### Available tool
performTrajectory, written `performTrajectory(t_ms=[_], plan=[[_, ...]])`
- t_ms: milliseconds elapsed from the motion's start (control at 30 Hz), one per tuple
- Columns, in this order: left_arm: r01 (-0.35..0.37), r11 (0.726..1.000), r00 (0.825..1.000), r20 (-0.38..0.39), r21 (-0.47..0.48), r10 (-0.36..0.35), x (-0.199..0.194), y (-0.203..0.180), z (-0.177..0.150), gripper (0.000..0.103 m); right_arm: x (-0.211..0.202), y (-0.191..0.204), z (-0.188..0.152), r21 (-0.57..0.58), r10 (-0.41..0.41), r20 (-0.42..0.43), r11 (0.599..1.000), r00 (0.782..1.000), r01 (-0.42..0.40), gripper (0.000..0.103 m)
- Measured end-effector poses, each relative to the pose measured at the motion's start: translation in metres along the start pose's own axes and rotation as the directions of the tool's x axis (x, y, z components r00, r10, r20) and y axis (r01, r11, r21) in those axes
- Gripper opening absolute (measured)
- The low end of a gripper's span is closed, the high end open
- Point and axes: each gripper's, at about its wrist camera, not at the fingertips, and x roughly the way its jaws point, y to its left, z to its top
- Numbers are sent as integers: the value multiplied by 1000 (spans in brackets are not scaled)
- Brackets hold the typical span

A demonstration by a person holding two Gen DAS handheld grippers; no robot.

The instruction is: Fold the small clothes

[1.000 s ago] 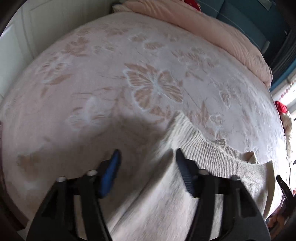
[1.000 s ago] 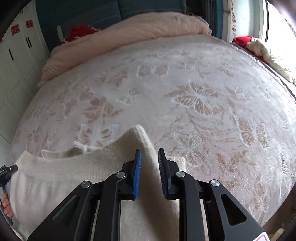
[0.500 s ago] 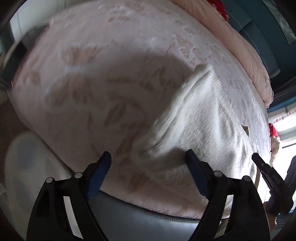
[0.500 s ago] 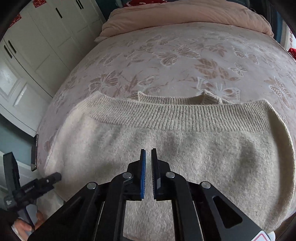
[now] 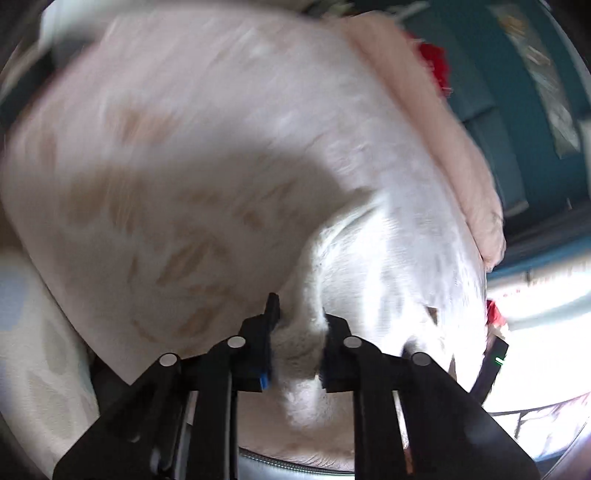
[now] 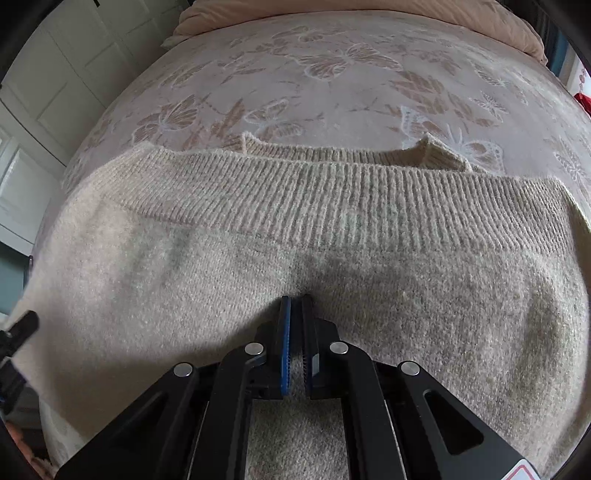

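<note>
A cream knit sweater lies folded flat on the bed, its ribbed hem across the far side. My right gripper sits low over the middle of it, jaws nearly closed with a thin gap; the tips press into the knit and a small pucker shows there. In the blurred left wrist view, my left gripper has its jaws narrowed around a bunched edge of the sweater at the bed's near edge. The left gripper's tip shows at the far left of the right wrist view.
The bed has a pink butterfly-patterned cover. A pink duvet is bunched along the head end. White cupboard doors stand to the left. A red item lies by the blue wall.
My left gripper swung to the bed's near edge and its jaws narrowed from wide open onto the sweater's edge. My right gripper moved over the sweater's middle and closed further.
</note>
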Motion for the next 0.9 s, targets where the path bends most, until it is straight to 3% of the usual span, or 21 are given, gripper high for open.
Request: performTrajectory(t_ms=[100,200,267,367,433,500,600,633,667,733,800,833,900], plan=[[80,983,996,30,167,-87,-26,-64,-5,14,3,0,1,37,36,14,999,999,-37,4],[157,926,986,-1,342,-167,-39,-135,-29,13,-7,-18,-1,112,137,34,984,990,-140,4],[190,871,981,-47,453,-189,-35,-179,-55,13,-28,-36,-6,179,212,72,959,975,-222,7],[201,791,979,-131,577,-153,-7,-227,-97,14,-76,-76,-24,203,235,175,942,956,-268,14],[195,740,979,-179,644,-103,20,-244,-134,14,-105,-112,-42,233,207,221,938,953,-258,27],[200,714,970,-236,672,-49,49,-248,-168,17,-127,-145,-61,258,152,238,942,959,-214,34],[212,684,942,-331,698,45,87,-240,-209,29,-146,-181,-88,287,83,225,947,971,-148,44],[206,681,938,-340,703,67,91,-231,-216,40,-151,-186,-96,294,78,226,945,971,-144,49],[207,673,942,-330,711,60,88,-224,-218,47,-155,-191,-102,298,80,233,943,969,-149,52],[207,607,964,-265,767,7,62,-212,-223,69,-161,-190,-108,292,101,254,940,962,-176,60],[153,564,984,-178,812,-10,38,-203,-223,85,-161,-179,-104,265,158,262,937,952,-228,68],[110,560,992,-124,821,-12,26,-196,-220,93,-157,-170,-98,249,187,253,935,949,-251,73],[79,564,996,-82,822,-20,12,-186,-215,93,-147,-151,-86,224,240,236,929,942,-293,78]])
